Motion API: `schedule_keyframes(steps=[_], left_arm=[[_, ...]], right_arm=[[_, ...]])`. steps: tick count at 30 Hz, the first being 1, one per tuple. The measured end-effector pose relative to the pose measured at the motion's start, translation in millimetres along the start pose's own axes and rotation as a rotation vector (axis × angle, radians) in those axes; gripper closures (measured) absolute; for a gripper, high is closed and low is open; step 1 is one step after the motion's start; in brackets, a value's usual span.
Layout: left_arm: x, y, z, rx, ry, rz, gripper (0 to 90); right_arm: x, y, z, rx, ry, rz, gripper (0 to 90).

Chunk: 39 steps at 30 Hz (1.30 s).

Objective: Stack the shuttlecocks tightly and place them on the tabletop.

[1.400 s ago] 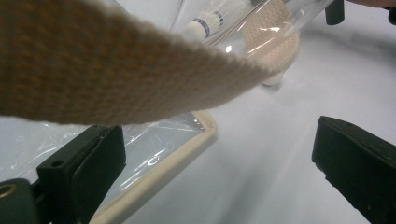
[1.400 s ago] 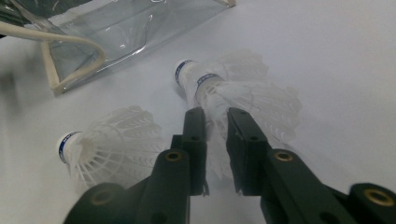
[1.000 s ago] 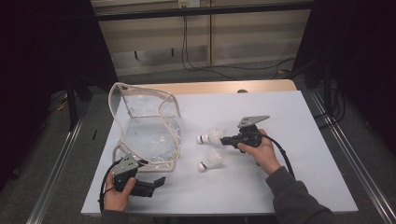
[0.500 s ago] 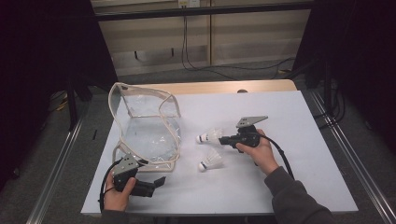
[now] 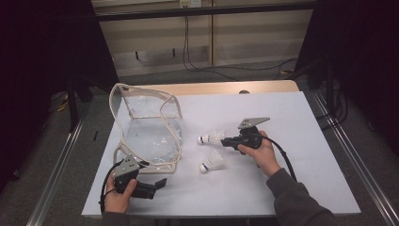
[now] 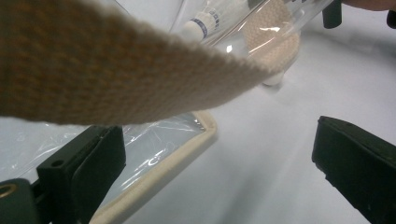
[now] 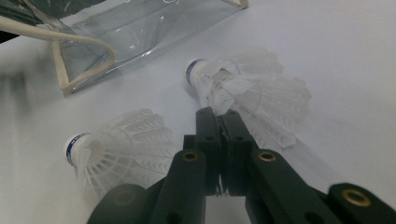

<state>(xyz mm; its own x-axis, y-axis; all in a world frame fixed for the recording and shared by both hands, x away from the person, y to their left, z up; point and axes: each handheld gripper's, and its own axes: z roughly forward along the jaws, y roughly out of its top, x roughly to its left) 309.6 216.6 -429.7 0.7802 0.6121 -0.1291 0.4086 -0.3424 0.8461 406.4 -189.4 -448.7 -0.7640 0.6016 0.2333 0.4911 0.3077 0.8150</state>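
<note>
High view, left to right. Left gripper [image 5: 160,182] lies low near the table's [image 5: 306,188] front left corner, held in the person's left hand [image 5: 117,197], tips pointing right. Left gripper view: jaws spread wide, nothing between them, bare table surface in the gap; a woven tan strap [image 6: 116,70] crosses close overhead.

Clear plastic bag [image 5: 150,132] with tan trim sits on the left half of the table, mouth standing open, its front edge just beside the left gripper. Same trim edge runs past the left jaw in the left gripper view.

Two white shuttlecocks near the table's middle. Front shuttlecock [image 5: 212,162] lies loose, cork toward the front left, just right of the bag. Back shuttlecock [image 5: 211,138] lies with its cork pointing left toward the bag and its feather skirt at the right gripper's tips.

Right gripper [image 5: 225,141] is right of centre, level, pointing left, in the person's right hand [image 5: 259,153]. Right gripper view: jaws pressed nearly together, pinching the feather skirt of the back shuttlecock [image 7: 243,93]; front shuttlecock [image 7: 121,144] lies apart to the left of the jaws, bag [image 7: 140,28] beyond.
</note>
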Motion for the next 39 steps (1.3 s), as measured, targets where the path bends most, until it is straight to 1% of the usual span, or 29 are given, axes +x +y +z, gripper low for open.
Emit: schedule_keyframes(steps=[3,5,9,17,23,28,32,36,39], left_arm=[[0.0,0.1,-0.2,0.001,-0.001,0.000,2.8],[0.0,0.1,-0.2,0.001,-0.001,0.000,2.9],[0.0,0.1,-0.3,0.001,-0.001,0.000,2.8],[0.0,0.1,-0.4,0.001,-0.001,0.000,2.9],[-0.1,0.1,-0.5,0.001,-0.002,0.001,2.9],[-0.2,0.4,-1.1,0.001,-0.003,0.003,2.8],[-0.5,0.4,-1.1,0.001,-0.003,0.001,2.8],[-0.1,0.6,-1.2,0.000,-0.003,0.004,2.9],[-0.3,0.5,-1.4,-0.008,-0.006,0.004,2.9]], right_arm=[[0.1,-0.1,0.0,0.001,-0.006,0.001,84.5],[-0.2,-0.7,0.4,0.003,-0.006,0.000,84.3],[-0.2,-0.7,0.3,0.003,-0.010,0.011,79.0],[-0.3,-1.0,-0.8,0.005,-0.017,0.017,75.2],[-0.8,-0.5,-4.8,-0.004,-0.031,0.008,72.7],[-0.8,-1.9,-6.4,-0.001,-0.040,0.002,70.4],[-0.9,-1.2,-9.9,-0.012,-0.042,0.007,68.0],[-1.1,-0.3,-14.4,-0.023,-0.052,0.011,60.9],[-1.1,-0.5,-16.8,-0.029,-0.056,0.016,59.2]])
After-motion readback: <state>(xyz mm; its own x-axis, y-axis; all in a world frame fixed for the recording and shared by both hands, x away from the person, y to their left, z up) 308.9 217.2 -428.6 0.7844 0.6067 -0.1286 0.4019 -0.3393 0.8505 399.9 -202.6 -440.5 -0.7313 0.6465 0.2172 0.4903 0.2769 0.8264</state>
